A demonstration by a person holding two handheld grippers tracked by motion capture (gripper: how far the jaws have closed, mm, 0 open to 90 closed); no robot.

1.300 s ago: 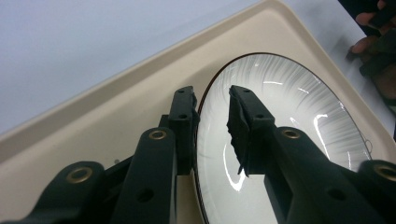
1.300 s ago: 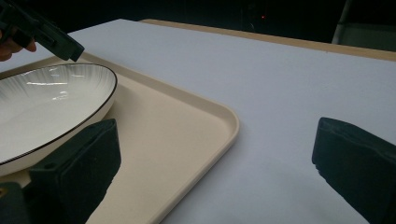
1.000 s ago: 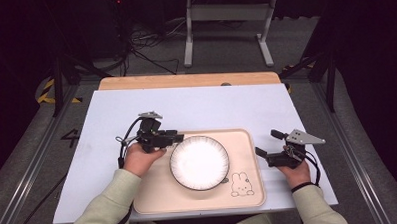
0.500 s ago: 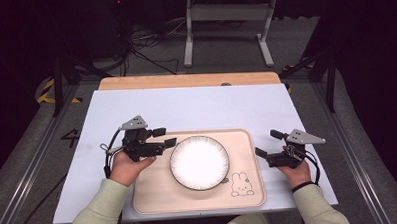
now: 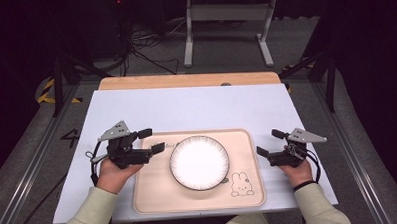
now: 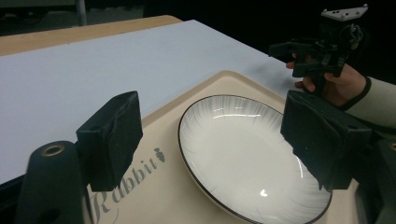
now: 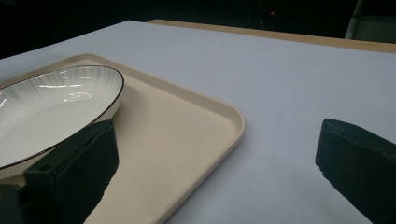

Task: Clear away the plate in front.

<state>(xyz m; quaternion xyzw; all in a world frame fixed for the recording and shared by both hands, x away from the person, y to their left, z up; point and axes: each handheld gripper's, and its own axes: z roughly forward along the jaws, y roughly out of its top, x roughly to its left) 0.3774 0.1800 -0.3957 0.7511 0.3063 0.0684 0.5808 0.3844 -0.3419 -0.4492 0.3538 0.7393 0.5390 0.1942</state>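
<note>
two grippers: we count one in each hand, both at table level, one on either side of the tray.
tray [image 5: 154, 193]: beige, rounded corners, lying flat on the white table sheet [image 5: 196, 109]; we take it as our landmark. it carries the printed word "rabbit" [image 6: 126, 179] near its left edge and a small rabbit drawing [image 5: 241, 184] toward its near right corner.
plate [image 5: 199, 162]: white, thin dark rim, fine ribbing on the inner wall; we log it resting on the tray, around the tray's middle, nothing on it.
left gripper [image 5: 151, 140]: we see it just off the tray's left edge, over the white sheet, pointing toward the plate. jaws apart, nothing between them; in the left gripper view the plate and the printed word sit in the gap beyond the pads [image 6: 112, 137].
right gripper [image 5: 270, 142]: we see it just off the tray's right edge, over the white sheet, pointing toward the tray. jaws spread wide, gripping nothing; in the right gripper view the tray's corner lies between them.
left hand [image 5: 116, 174]: wrapped round the left gripper's handle, pale sleeve behind.
right hand [image 5: 298, 169]: wrapped round the right gripper's handle, dark band at the wrist.
contact: we find neither gripper touching plate or tray.
</note>
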